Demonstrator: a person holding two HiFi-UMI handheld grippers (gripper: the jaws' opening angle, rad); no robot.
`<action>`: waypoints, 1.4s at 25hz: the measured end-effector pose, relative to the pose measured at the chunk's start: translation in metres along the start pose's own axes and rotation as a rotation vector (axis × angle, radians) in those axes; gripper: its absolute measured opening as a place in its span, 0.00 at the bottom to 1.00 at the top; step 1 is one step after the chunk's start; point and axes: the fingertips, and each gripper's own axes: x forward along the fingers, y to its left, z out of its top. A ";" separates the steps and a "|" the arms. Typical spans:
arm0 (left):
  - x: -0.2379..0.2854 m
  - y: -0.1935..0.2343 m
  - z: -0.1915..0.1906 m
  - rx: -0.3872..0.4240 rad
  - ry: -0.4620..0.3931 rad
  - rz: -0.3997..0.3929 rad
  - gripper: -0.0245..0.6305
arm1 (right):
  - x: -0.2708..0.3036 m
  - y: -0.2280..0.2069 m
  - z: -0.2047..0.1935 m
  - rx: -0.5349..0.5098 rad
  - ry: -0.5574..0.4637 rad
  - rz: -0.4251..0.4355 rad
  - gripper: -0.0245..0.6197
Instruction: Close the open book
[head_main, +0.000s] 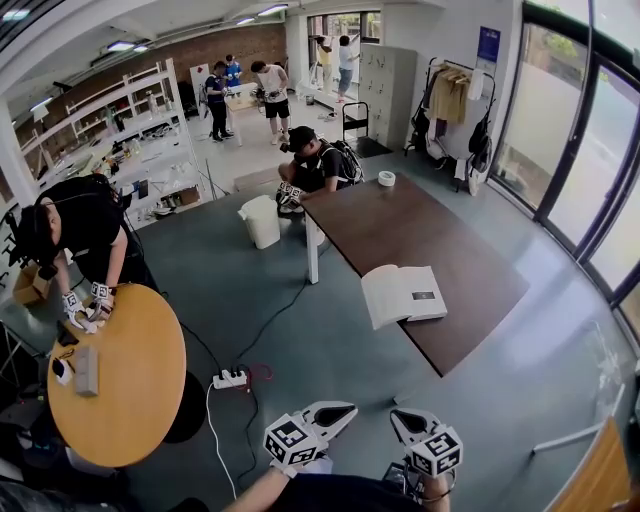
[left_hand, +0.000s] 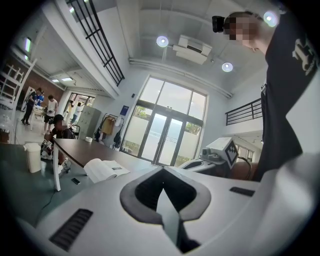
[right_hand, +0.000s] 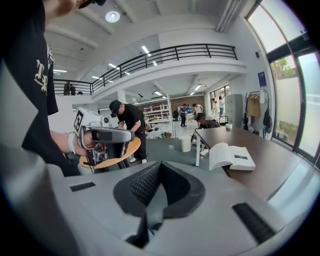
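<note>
The left gripper (head_main: 340, 414) and the right gripper (head_main: 405, 420) show at the bottom edge, side by side but apart, over the grey floor (head_main: 330, 345). Ahead of both jaws and well apart from them, an open book (head_main: 403, 294) lies flat on the near part of a dark brown rectangular table (head_main: 470, 300), its left pages arched. Farther ahead, a roll of tape (head_main: 386, 178) sits at that table's far end. Just ahead and left of the left jaws, a white power strip (head_main: 230, 379) lies on the floor. Farther left stands a round wooden table (head_main: 130, 410), with a person in black (head_main: 85, 235) bent over it.
</note>
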 end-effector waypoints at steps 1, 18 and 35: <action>0.000 0.003 0.001 -0.001 0.000 0.000 0.05 | 0.002 0.000 0.002 -0.004 0.004 0.001 0.02; -0.004 0.068 0.017 -0.017 -0.003 0.014 0.05 | 0.055 -0.015 0.039 -0.025 0.031 0.004 0.02; 0.001 0.130 0.026 -0.022 0.007 -0.004 0.05 | 0.104 -0.041 0.053 -0.013 0.031 -0.026 0.02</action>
